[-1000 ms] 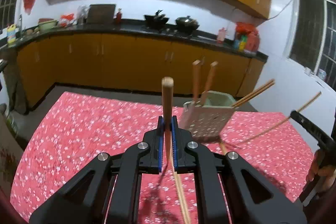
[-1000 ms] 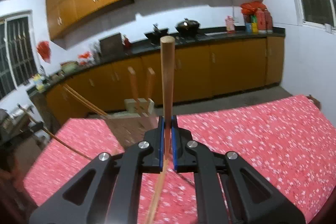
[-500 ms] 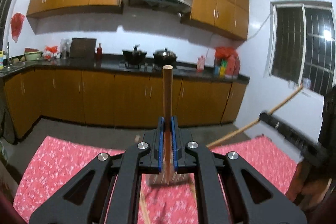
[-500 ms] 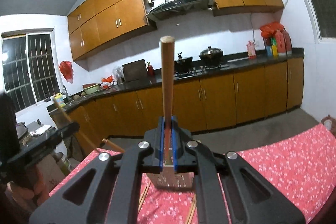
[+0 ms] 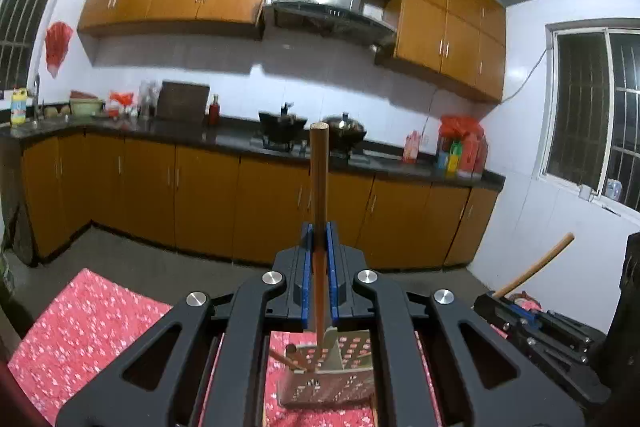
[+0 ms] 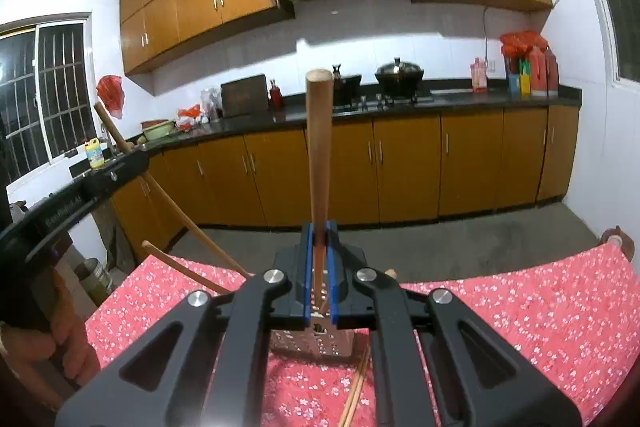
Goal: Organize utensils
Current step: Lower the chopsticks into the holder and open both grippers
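My left gripper (image 5: 319, 229) is shut on a wooden chopstick (image 5: 319, 179) that stands upright between the blue pads. Below its fingers sits the perforated utensil holder (image 5: 332, 375) with one stick end (image 5: 291, 349) poking out. My right gripper (image 6: 319, 229) is shut on a second wooden chopstick (image 6: 319, 147), also upright, above the same holder (image 6: 316, 347). Each gripper shows in the other's view: the right one (image 5: 498, 301) low at the right, the left one (image 6: 134, 157) at the left, with its chopstick (image 6: 188, 217) slanting down toward the table.
The table carries a red floral cloth (image 6: 520, 315). A chopstick pair (image 6: 354, 397) lies on it in front of the holder, and another stick (image 6: 180, 267) leans out to the left. A hand (image 6: 68, 343) is at lower left. Kitchen counters (image 5: 200, 139) lie beyond.
Both grippers have risen and tipped upward, each keeping its chopstick. The holder has slid from ahead of the fingers to beneath them, and more of the kitchen shows.
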Motion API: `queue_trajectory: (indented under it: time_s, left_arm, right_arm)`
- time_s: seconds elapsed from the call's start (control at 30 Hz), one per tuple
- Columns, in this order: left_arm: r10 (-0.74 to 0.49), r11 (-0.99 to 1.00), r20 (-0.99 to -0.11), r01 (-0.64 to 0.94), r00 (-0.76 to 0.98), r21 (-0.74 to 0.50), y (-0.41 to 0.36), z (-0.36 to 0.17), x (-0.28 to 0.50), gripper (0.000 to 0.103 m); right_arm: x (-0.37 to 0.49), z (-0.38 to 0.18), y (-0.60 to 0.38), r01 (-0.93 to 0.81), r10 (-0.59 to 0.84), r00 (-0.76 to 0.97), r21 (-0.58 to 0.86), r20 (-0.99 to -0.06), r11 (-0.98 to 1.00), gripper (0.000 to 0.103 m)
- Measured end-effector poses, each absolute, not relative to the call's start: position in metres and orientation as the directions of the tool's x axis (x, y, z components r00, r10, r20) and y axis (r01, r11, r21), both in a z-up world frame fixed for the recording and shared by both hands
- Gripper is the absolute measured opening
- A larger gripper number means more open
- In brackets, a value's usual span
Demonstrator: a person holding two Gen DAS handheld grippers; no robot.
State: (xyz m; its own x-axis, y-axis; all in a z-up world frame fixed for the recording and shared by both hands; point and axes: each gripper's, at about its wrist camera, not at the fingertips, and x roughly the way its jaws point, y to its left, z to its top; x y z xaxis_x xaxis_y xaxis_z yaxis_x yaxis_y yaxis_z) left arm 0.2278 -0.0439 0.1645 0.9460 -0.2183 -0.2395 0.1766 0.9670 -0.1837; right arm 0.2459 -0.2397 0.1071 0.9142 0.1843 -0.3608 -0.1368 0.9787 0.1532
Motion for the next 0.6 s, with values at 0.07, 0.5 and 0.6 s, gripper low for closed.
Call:
queue_trajectory:
  time_s: [0.07, 0.5, 0.6]
  left_arm:
    - [-0.228, 0.966, -0.278, 0.181, 0.933, -0.185, -0.044, 0.156, 0.234, 0.007]
    - [-0.252, 0.956, -0.275, 0.195, 0.928, -0.218, -0.034, 0.16, 0.222, 0.037]
    - [-0.258, 0.951, -0.255, 0.199, 0.932, -0.236, -0.025, 0.166, 0.209, 0.037]
  right_arm:
    - [0.25, 0.103, -0.239, -0.137, 0.192, 0.906, 0.167, -0.378, 0.976, 0.008]
    - [0.233, 0.111, -0.244, -0.143, 0.2, 0.923, 0.191, -0.328, 0.971, 0.017]
    - [0.211, 0.12, -0.249, -0.134, 0.179, 0.944, 0.175, -0.276, 0.975, 0.021]
